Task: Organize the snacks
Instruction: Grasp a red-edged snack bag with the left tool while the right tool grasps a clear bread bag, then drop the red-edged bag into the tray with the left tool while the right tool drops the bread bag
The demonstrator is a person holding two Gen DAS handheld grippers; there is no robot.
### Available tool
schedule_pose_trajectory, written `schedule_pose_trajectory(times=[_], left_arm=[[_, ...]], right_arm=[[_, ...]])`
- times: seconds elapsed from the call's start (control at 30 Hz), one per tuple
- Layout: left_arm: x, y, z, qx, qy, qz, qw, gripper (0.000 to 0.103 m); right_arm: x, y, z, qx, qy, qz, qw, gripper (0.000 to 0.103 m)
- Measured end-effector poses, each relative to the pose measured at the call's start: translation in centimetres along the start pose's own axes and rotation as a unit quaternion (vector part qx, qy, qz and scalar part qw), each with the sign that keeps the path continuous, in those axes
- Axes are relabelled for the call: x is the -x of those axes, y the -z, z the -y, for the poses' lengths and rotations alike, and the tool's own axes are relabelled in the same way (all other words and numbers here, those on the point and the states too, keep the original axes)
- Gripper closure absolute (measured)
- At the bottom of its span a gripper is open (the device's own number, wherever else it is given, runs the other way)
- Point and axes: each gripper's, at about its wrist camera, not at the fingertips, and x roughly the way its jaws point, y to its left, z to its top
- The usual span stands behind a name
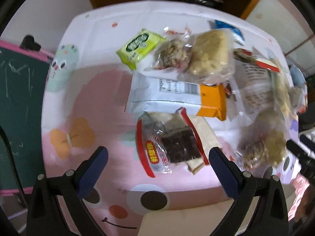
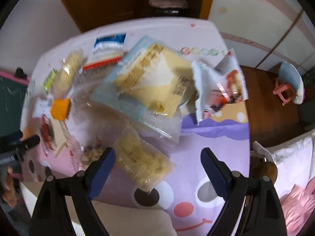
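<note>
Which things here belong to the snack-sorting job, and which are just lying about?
Belonging to the job:
green snack packet
orange packet
red-edged cake packet
clear bag of pale biscuits
left gripper, open
right gripper, open

Just lying about:
cartoon tablecloth
chalkboard
wooden cabinet
pink stool

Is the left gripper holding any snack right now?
No, the left gripper is open, its fingers spread on either side of the red-edged snack pack lying on the table cover.
</note>
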Motion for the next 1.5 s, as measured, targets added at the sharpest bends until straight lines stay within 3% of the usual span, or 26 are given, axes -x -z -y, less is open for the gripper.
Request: schedule_pose_trajectory(times=[0.23,0.37,0.43,0.5,0.57,0.7,0.77,0.87,0.97,1.13,1.27,1.37,1.5], left_arm=[[-3.0,-0.9,-1.1,0.044,0.006,-0.036,0.9984,0.007],[-4.0,-0.6,-1.5,0.057,0.025,-0.041,0.9972,0.010],[-4.0,-0.5,-1.8,0.064,0.046,-0.044,0.9960,0.016],[-4.4,0.0,-2.8,0.072,0.070,-0.047,0.9938,0.033],[-4.3,0.6,-3.3,0.080,0.082,-0.050,0.9922,0.047],[-3.5,2.1,-3.6,0.076,0.066,-0.037,0.9942,0.061],[-2.2,3.0,-3.7,0.069,0.050,-0.013,0.9962,0.061],[1.8,4.5,-3.8,0.059,0.056,0.040,0.9959,0.062],[7.0,6.3,-3.2,0.036,0.059,0.103,0.9923,0.062],[17.3,10.1,-0.7,-0.029,0.048,0.234,0.9705,0.062],[23.2,14.2,0.4,-0.062,0.050,0.291,0.9534,0.062],[25.5,18.0,0.2,-0.074,0.051,0.321,0.9428,0.062],[25.4,22.3,-0.1,-0.078,0.040,0.342,0.9355,0.061]], right_arm=[[-3.8,-0.3,-1.0,0.004,-0.031,-0.052,0.998,0.015],[-4.3,0.0,-1.8,0.022,-0.033,-0.065,0.997,0.028],[-4.7,0.3,-2.1,0.025,-0.046,-0.074,0.996,0.040],[-4.6,0.9,-2.5,0.023,-0.058,-0.077,0.995,0.055],[-4.5,1.3,-3.2,0.024,-0.060,-0.076,0.995,0.064],[-3.3,2.6,-4.8,0.036,-0.050,-0.059,0.996,0.074],[-2.3,3.2,-5.4,0.037,-0.053,-0.040,0.997,0.075],[0.6,4.2,-5.5,0.033,-0.064,0.006,0.997,0.076],[5.6,5.1,-5.3,0.025,-0.070,0.082,0.994,0.076],[15.8,5.2,-3.1,0.014,-0.083,0.181,0.980,0.076],[22.4,9.5,-3.3,0.028,-0.094,0.240,0.966,0.075],[24.6,13.1,-4.1,0.048,-0.108,0.255,0.960,0.075],[23.8,17.4,-5.1,0.066,-0.129,0.247,0.958,0.075]])
